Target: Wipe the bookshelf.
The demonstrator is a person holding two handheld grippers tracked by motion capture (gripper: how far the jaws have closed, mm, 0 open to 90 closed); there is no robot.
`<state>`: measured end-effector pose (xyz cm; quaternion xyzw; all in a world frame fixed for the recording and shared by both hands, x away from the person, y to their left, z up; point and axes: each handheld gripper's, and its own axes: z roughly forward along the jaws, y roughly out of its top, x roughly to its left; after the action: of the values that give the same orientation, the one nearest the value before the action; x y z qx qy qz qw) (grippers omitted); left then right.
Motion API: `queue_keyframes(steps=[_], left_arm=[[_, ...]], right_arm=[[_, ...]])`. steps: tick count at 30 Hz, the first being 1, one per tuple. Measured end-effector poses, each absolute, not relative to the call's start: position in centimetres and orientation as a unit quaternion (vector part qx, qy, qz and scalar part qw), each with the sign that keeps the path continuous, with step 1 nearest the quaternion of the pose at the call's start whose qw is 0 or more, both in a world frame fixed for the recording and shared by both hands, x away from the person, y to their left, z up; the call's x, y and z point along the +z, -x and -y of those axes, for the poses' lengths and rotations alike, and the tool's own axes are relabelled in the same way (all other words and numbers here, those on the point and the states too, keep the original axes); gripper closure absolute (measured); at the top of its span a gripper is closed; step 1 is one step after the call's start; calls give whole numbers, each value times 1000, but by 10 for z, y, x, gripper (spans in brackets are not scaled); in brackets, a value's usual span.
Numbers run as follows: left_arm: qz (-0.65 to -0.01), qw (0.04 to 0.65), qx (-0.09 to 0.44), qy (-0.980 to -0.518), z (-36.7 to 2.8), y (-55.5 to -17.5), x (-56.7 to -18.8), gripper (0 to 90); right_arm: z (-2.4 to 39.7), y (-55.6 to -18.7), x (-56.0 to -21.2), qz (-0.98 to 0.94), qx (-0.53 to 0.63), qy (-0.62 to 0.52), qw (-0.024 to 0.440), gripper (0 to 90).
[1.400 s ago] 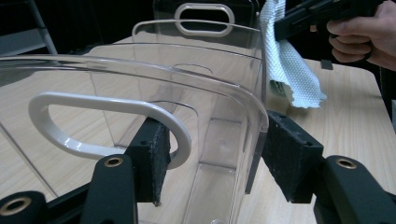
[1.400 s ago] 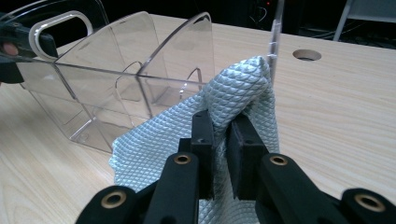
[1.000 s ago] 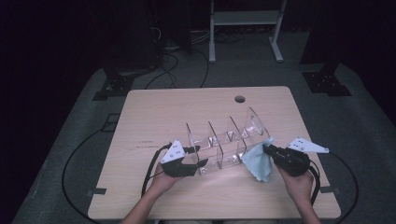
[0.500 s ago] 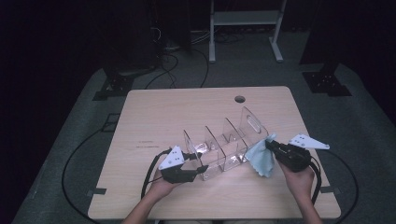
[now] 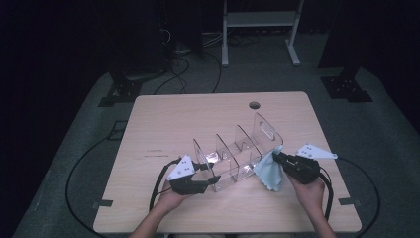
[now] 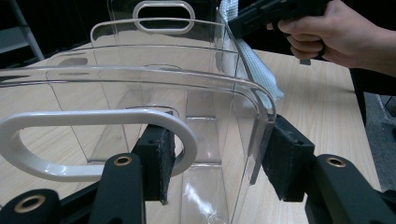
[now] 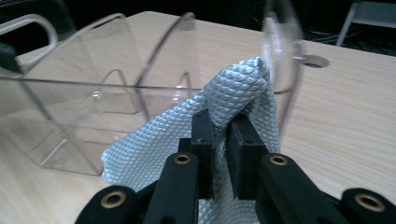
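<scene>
A clear plastic organizer point(image 5: 237, 148) with several dividers and a handle cut-out in each end stands on the wooden table point(image 5: 173, 124). My left gripper point(image 5: 214, 179) holds its near end wall. In the left gripper view point(image 6: 219, 158) one pad sits in the white-rimmed cut-out and the other on the wall's outer edge. Those jaws have just been closing on this wall point(image 6: 187, 93). My right gripper point(image 5: 275, 157) is shut on a light blue waffle cloth point(image 5: 267, 173). The cloth point(image 7: 224, 93) is bunched between my right gripper's point(image 7: 220, 135) pads and lies against the organizer's point(image 7: 93, 93) right side.
A round cable hole point(image 5: 254, 105) sits near the table's far edge. Black cables trail off the table's front on both sides. On the dark floor behind stand a white metal frame point(image 5: 257, 29) and black stand bases point(image 5: 346, 87).
The left jaws have drawn in onto the organizer's near end wall. The organizer has turned slightly, and the right gripper with the cloth has shifted a little along its side.
</scene>
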<state>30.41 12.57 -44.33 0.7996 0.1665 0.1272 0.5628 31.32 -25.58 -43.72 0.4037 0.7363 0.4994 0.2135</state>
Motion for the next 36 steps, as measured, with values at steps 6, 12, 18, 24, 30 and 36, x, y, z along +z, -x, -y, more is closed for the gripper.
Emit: queue_keyframes(steps=[6,12,18,24,30,36], left_arm=[[-167,564,126,-799,-126,-305,-443,478],[-170,563,126,-799,-127,-304,-443,478],[-172,562,124,-800,-127,-305,-442,478],[-175,558,123,-801,-129,-303,-441,478],[-180,556,124,-802,-134,-297,-440,478],[-179,557,123,-802,-136,-296,-440,478]], right_arm=[[268,-321,-442,-723,492,-427,229,812],[241,-312,-448,-750,498,-389,197,812],[256,-319,-445,-738,495,-409,206,813],[249,-318,-449,-739,501,-405,199,812],[228,-312,-454,-772,485,-362,195,813],[252,-324,-455,-739,499,-404,205,811]])
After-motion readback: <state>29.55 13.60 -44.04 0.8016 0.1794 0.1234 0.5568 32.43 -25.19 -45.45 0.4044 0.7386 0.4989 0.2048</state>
